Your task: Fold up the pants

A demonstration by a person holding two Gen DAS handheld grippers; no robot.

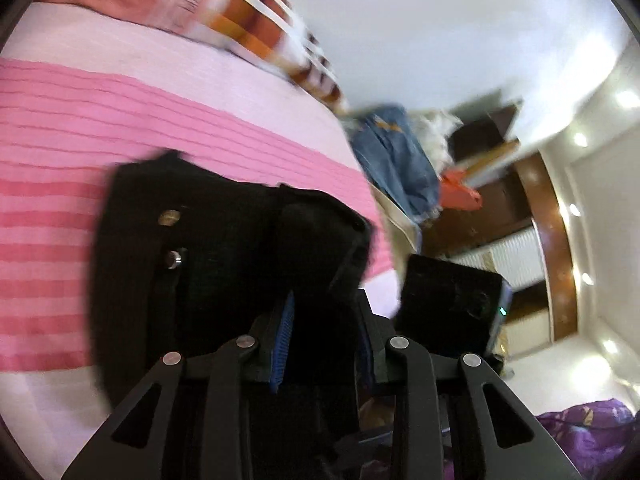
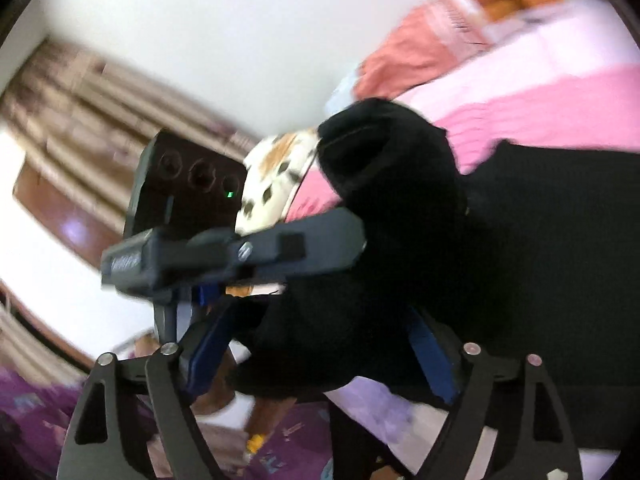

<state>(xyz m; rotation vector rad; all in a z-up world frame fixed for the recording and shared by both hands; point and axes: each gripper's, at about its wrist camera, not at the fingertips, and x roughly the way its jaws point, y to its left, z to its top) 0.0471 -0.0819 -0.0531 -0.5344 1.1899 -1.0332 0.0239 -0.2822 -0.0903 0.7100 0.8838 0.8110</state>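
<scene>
The black pants point(image 1: 208, 240) lie on the pink striped bed, waistband with two metal buttons point(image 1: 173, 258) toward the left. My left gripper point(image 1: 324, 320) is shut on a bunched fold of the black cloth near the bed's right edge. In the right wrist view the pants point(image 2: 520, 240) spread to the right, and a bunched part point(image 2: 384, 168) rises in front. My right gripper point(image 2: 320, 344) is closed around that black cloth, its blue-padded fingers point(image 2: 208, 344) apart on either side of it. The other gripper's body point(image 2: 240, 256) crosses just ahead.
The bed cover point(image 1: 120, 120) has pink and white stripes. An orange checked pillow point(image 1: 272, 32) lies at the far end. Blue jeans point(image 1: 396, 160) and clutter sit beside the bed. A purple cloth point(image 2: 40, 420) lies on the floor. A patterned pillow point(image 2: 276, 176) lies at the bed's edge.
</scene>
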